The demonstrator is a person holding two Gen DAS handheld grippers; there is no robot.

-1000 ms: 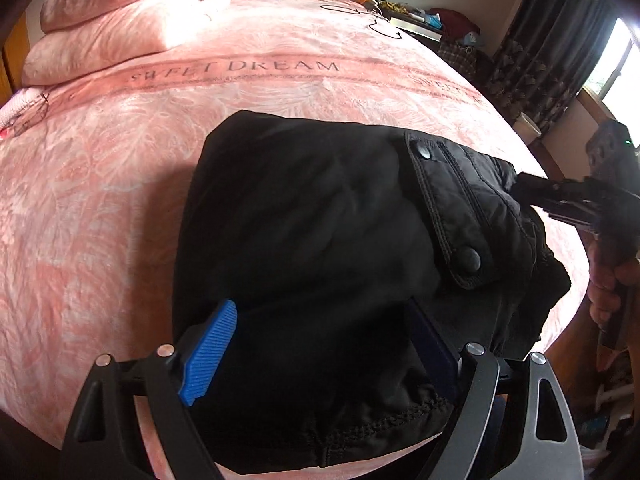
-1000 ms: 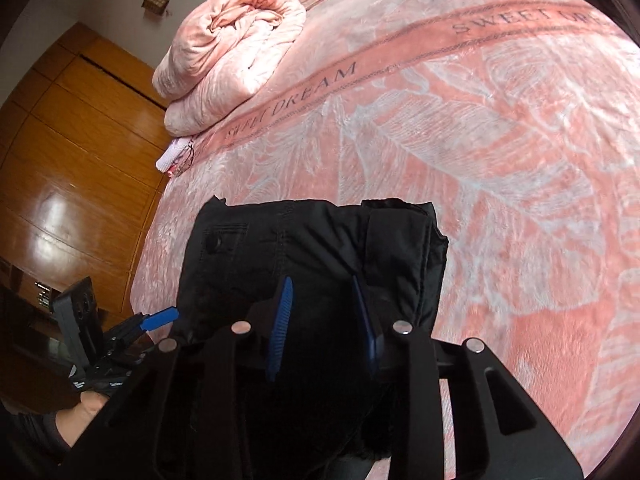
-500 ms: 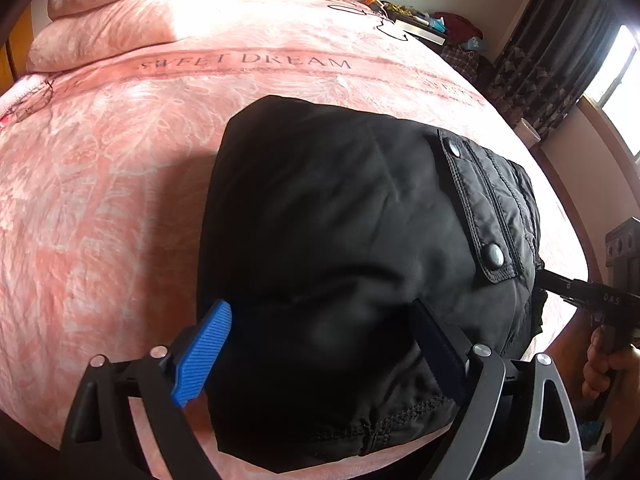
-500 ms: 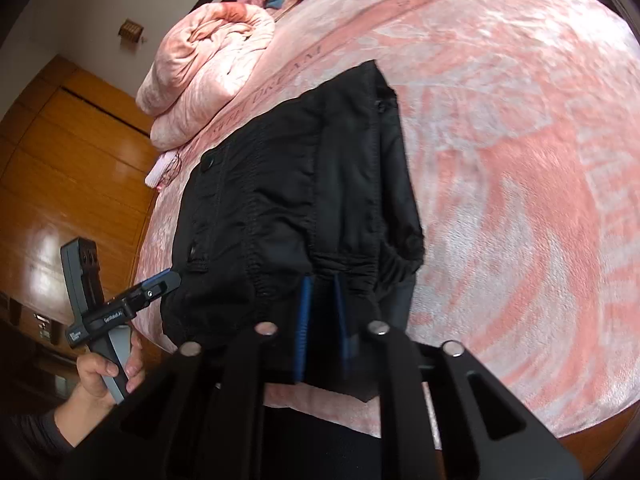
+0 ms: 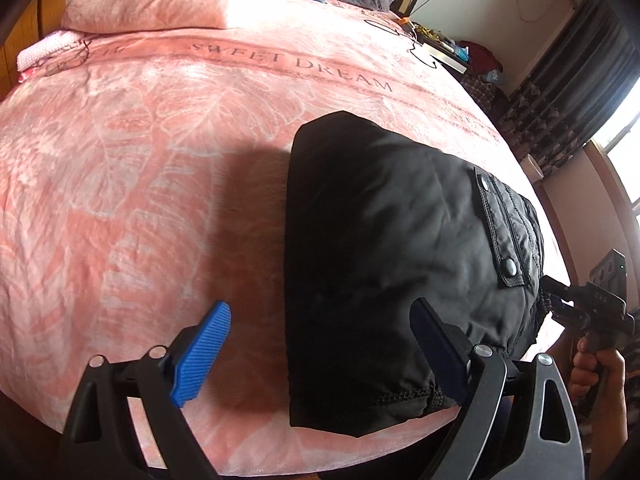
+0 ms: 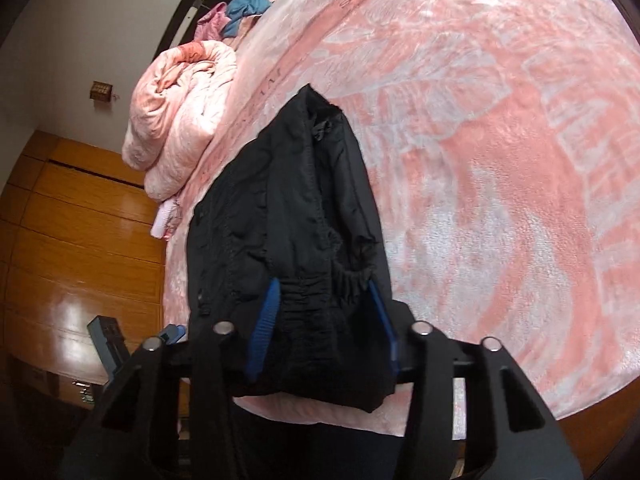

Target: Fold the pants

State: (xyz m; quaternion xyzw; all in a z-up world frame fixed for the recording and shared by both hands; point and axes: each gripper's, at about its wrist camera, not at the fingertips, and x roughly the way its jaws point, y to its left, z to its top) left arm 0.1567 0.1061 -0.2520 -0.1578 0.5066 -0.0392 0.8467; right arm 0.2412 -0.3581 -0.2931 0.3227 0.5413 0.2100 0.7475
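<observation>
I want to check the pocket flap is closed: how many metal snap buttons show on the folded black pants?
2, both on the pocket flap of the pants: one snap at its far corner, one at its near corner. Others may be hidden in the folds.

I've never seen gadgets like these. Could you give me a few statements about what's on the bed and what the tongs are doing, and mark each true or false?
1. The black pants lie folded in a bundle near the edge of the pink bed cover. True.
2. The left tongs are clamped tight on the pants. False: they stand wide open, one blue pad over bare cover.
3. The right tongs have the gathered waistband between their pads. True; the jaws are opening.
4. The cover reads "GOOD NIGHT". False: it reads "SWEET DREAM".
5. A rolled pink quilt sits on the bed beyond the pants. True.
</observation>
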